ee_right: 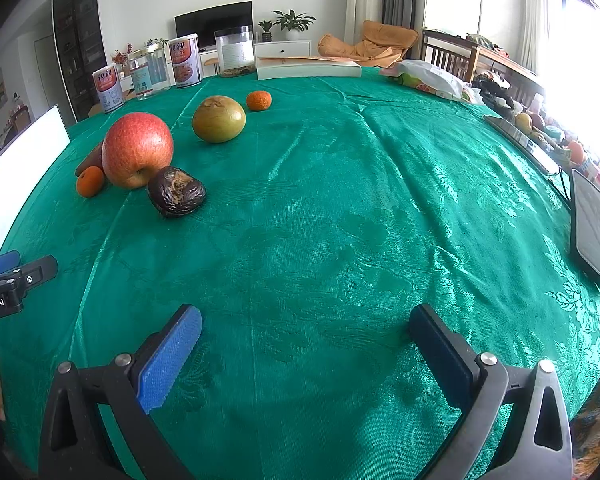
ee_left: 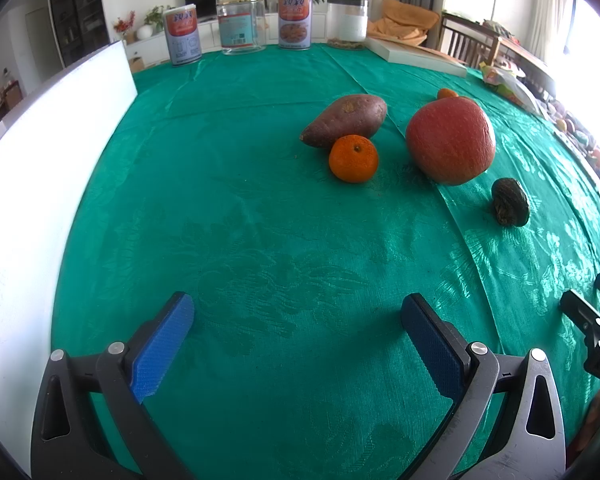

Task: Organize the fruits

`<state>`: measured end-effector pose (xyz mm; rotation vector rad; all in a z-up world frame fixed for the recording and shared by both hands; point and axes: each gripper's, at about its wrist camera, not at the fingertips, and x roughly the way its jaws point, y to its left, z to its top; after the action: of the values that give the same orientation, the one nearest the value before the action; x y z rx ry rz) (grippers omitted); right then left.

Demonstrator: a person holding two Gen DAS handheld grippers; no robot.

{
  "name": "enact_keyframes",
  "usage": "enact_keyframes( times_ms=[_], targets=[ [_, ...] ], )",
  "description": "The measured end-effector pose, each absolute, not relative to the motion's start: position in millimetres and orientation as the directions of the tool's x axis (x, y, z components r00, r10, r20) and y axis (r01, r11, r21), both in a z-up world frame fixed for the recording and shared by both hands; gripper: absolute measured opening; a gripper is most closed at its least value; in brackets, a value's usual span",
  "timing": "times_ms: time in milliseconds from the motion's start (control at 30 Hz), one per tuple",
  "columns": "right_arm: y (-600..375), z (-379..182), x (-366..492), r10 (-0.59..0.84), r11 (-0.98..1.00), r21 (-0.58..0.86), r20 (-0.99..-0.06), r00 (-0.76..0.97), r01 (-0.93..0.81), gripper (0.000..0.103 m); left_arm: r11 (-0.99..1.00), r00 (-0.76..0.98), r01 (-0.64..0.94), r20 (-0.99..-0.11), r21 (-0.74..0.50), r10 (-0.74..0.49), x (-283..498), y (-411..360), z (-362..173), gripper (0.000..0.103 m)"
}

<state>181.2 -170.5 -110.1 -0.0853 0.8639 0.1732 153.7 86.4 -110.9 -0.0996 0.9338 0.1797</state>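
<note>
On the green tablecloth lie a red apple (ee_left: 451,140) (ee_right: 137,149), a sweet potato (ee_left: 345,119) (ee_right: 89,160), a mandarin (ee_left: 353,158) (ee_right: 89,181) in front of it, a dark wrinkled fruit (ee_left: 509,201) (ee_right: 176,191), a second small mandarin (ee_left: 447,93) (ee_right: 259,100) and a green-brown pear (ee_right: 219,119). My left gripper (ee_left: 297,312) is open and empty, low over the cloth, well short of the fruits. My right gripper (ee_right: 306,326) is open and empty, with the fruits ahead to its left.
A white board (ee_left: 40,184) stands at the left edge. Cans and jars (ee_left: 244,24) line the far edge beside a white box (ee_right: 308,68). A snack bag (ee_right: 428,76) lies far right. A phone (ee_right: 590,224) and a tablet (ee_right: 520,142) sit at the right.
</note>
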Motion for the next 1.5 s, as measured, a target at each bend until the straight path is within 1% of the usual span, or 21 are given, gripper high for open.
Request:
enact_keyframes(
  times_ms=[267, 367, 433, 500, 567, 633, 700, 767, 833, 867, 900, 933, 967, 1100, 1233, 1333, 1400, 1433, 1500],
  targets=[
    [-170.7, -110.2, 181.0, 0.118, 0.982, -0.004, -0.762, 0.637, -0.187, 0.103, 0.983, 0.585, -0.185, -0.806, -0.023, 0.091, 153.1, 88.2, -110.4, 0.103],
    [-170.7, -110.2, 180.9, 0.118, 0.982, -0.004, -0.762, 0.637, -0.187, 0.103, 0.985, 0.582, -0.156, -0.813, -0.077, 0.029, 152.8, 97.4, -106.9, 0.102],
    [-170.0, -109.9, 180.8, 0.117, 0.982, -0.005, -0.762, 0.637, -0.187, 0.103, 0.979, 0.573, -0.174, -0.819, -0.109, 0.010, 158.1, 107.1, -103.9, 0.102],
    [-169.6, -109.9, 180.8, 0.117, 0.982, -0.005, -0.762, 0.637, -0.187, 0.103, 0.969, 0.559, -0.197, -0.829, -0.147, -0.012, 170.9, 114.7, -101.7, 0.101],
    [-170.2, -110.0, 180.7, 0.117, 0.982, -0.005, -0.762, 0.637, -0.187, 0.103, 0.969, 0.555, -0.179, -0.831, -0.171, -0.045, 187.6, 113.4, -99.3, 0.101],
    [-170.2, -110.0, 180.7, 0.118, 0.982, -0.005, -0.762, 0.637, -0.187, 0.103, 0.983, 0.558, -0.135, -0.829, -0.125, -0.029, 205.7, 102.8, -97.9, 0.100],
    [-169.9, -109.9, 180.6, 0.118, 0.982, -0.005, -0.762, 0.637, -0.187, 0.103, 0.993, 0.577, -0.101, -0.817, -0.058, 0.011, 220.4, 91.3, -96.5, 0.094],
    [-169.9, -110.0, 180.6, 0.118, 0.982, -0.005, -0.761, 0.637, -0.187, 0.103, 0.996, 0.577, -0.083, -0.816, -0.031, 0.022, 233.6, 85.7, -97.7, 0.076],
    [-170.3, -110.1, 180.7, 0.118, 0.982, -0.005, -0.762, 0.637, -0.187, 0.103, 0.996, 0.576, -0.081, -0.817, -0.032, 0.021, 242.4, 85.1, -100.3, 0.071],
    [-170.1, -110.1, 180.7, 0.117, 0.982, -0.005, -0.762, 0.637, -0.187, 0.103, 0.996, 0.579, -0.081, -0.815, -0.032, 0.021, 244.8, 85.6, -101.4, 0.061],
    [-170.1, -110.1, 180.7, 0.117, 0.982, -0.005, -0.762, 0.637, -0.187, 0.103, 0.996, 0.584, -0.081, -0.811, -0.028, 0.025, 245.9, 86.2, -101.9, 0.056],
    [-170.0, -110.1, 180.7, 0.117, 0.982, -0.005, -0.762, 0.637, -0.186, 0.103, 0.997, 0.598, -0.076, -0.801, -0.029, 0.022, 244.5, 86.4, -100.5, 0.038],
    [-170.4, -110.1, 180.7, 0.117, 0.982, -0.005, -0.762, 0.637, -0.187, 0.103, 0.997, 0.605, -0.074, -0.796, -0.034, 0.018, 242.4, 87.3, -99.1, 0.030],
    [-170.3, -110.1, 180.6, 0.118, 0.982, -0.005, -0.761, 0.637, -0.187, 0.103, 0.995, 0.609, -0.079, -0.793, -0.066, -0.004, 217.3, 92.4, -91.6, 0.029],
    [-170.2, -110.1, 180.6, 0.118, 0.982, -0.005, -0.761, 0.638, -0.187, 0.103, 0.992, 0.577, -0.071, -0.815, -0.102, -0.043, 171.0, 95.6, -87.1, 0.029],
    [-170.8, -110.3, 180.5, 0.117, 0.982, -0.005, -0.761, 0.638, -0.187, 0.103, 0.993, 0.556, -0.061, -0.830, -0.097, -0.047, 139.5, 95.5, -91.9, 0.030],
    [-170.5, -110.1, 180.4, 0.116, 0.983, -0.005, -0.761, 0.638, -0.185, 0.103, 0.997, 0.555, -0.048, -0.832, -0.067, -0.029, 127.5, 94.6, -96.4, 0.031],
    [-170.0, -109.8, 180.3, 0.115, 0.983, -0.006, -0.761, 0.639, -0.184, 0.103, 0.998, 0.568, -0.039, -0.823, -0.045, -0.015, 123.8, 93.4, -97.2, 0.034],
    [-169.6, -109.5, 180.3, 0.114, 0.983, -0.005, -0.760, 0.640, -0.182, 0.103, 0.999, 0.577, -0.041, -0.816, 0.006, 0.029, 122.8, 91.4, -99.2, 0.055]
  ],
)
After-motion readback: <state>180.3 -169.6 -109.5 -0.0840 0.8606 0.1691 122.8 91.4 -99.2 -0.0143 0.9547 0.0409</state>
